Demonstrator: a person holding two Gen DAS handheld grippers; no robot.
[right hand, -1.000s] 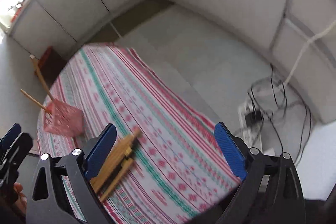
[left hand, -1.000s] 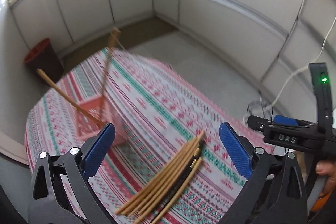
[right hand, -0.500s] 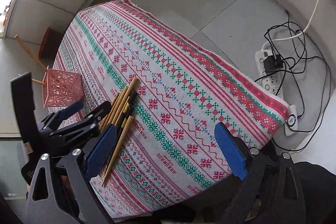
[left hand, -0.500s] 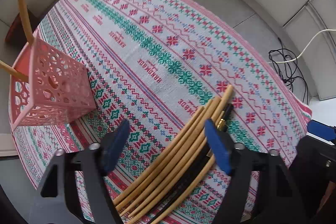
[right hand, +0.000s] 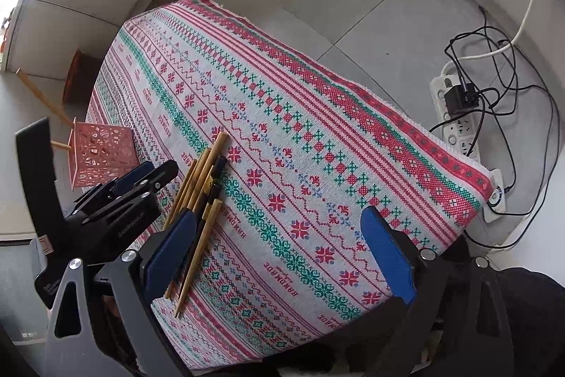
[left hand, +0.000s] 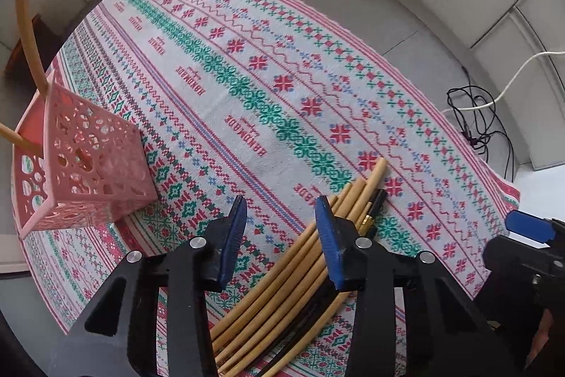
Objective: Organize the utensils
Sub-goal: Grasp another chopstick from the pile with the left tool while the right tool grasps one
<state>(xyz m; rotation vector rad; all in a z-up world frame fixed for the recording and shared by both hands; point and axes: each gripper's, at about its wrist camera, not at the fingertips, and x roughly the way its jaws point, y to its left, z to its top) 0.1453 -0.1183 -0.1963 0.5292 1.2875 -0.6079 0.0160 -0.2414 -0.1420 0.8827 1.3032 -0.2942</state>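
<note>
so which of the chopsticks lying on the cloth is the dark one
The black chopstick with the gold band, in the right half of the bundle beside the tan bamboo chopsticks. Every other stick there is plain tan.

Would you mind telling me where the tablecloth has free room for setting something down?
The tablecloth lies bare from the chopstick bundle across to its far and right edges. It is crowded on the left, between the bundle and the pink basket, where the left gripper hovers.
</note>
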